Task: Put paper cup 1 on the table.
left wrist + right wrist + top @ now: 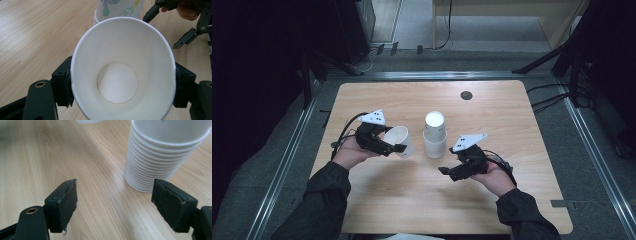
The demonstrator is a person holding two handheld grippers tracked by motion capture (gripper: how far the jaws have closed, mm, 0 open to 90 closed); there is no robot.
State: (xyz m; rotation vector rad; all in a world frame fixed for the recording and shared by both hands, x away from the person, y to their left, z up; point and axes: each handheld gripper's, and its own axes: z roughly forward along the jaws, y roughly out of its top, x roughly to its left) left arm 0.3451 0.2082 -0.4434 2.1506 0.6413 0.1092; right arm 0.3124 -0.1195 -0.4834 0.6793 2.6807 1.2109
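Observation:
My left gripper (399, 148) is shut on a single white paper cup (400, 141), held tilted with its mouth toward the camera; in the left gripper view the cup (122, 67) sits squeezed between both black pads, its inside empty. A stack of upside-down white paper cups (434, 135) stands on the wooden table (492, 115) just right of the held cup; its ribbed rims (155, 167) show in the right gripper view. My right gripper (445, 172) hovers low over the table in front of the stack, open, nothing between its fingers (63, 202).
A small dark round disc (466, 95) lies near the table's far edge. Beyond the table are a metal floor rail, cables and dark stands. Bare wood lies in front of and to the right of the stack.

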